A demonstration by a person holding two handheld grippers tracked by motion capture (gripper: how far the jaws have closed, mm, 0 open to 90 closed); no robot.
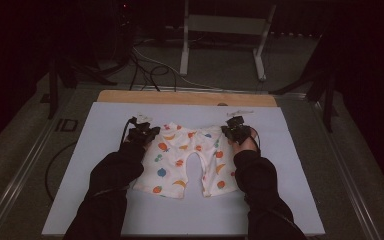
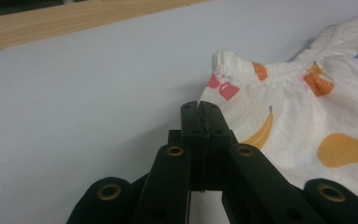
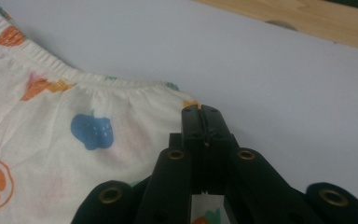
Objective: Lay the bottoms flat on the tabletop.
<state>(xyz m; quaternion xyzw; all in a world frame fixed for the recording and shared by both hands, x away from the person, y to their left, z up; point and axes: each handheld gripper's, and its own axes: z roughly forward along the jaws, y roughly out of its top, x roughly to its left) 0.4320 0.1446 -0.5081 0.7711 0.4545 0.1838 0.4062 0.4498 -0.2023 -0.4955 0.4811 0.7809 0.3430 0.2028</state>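
On a white board (image 1: 105, 200) set over a wooden table, a person's left gripper (image 1: 147, 134) and right gripper (image 1: 233, 129), both with jaws shut, sit at the two waistband corners of the shorts (image 1: 187, 160); whether either pinches cloth cannot be told. To fold or lift cleanly, each probably needs a firm bite on the elastic corner, both hands moving level together. White, printed with orange, red and blue fruit, the shorts lie flat mid-board, legs toward the near edge.

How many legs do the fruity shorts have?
2. The shorts lie flat on the white board. One leg points toward the person's left sleeve, the other leg toward the right sleeve.
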